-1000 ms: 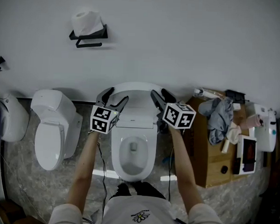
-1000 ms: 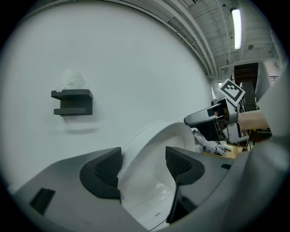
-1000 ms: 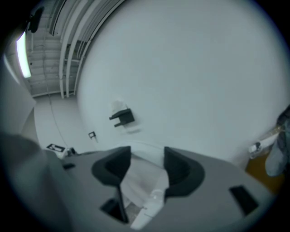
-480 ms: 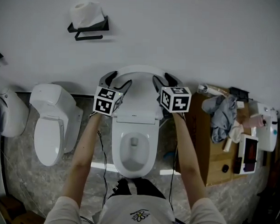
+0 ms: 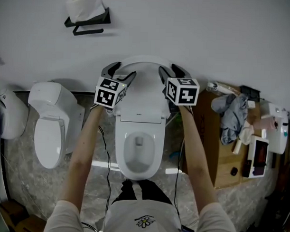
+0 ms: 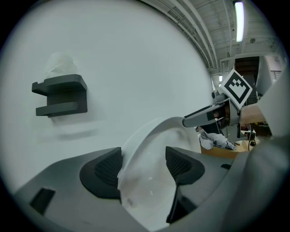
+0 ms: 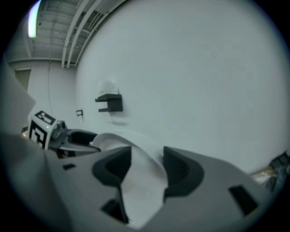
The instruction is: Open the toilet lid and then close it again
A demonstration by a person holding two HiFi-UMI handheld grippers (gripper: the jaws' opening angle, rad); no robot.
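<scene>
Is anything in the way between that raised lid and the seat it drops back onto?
Nothing visible does. The toilet lid stands raised, its edges inside the left tongs and the right tongs; the seat below lies bare.

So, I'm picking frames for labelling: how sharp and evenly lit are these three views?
Head view: sharp, evenly lit, lines bowed by the wide lens. Left gripper view: fisheye, dark corners, ceiling lamp glaring. Right gripper view: softest of the three, with the toilet lid blurred up close.
</scene>
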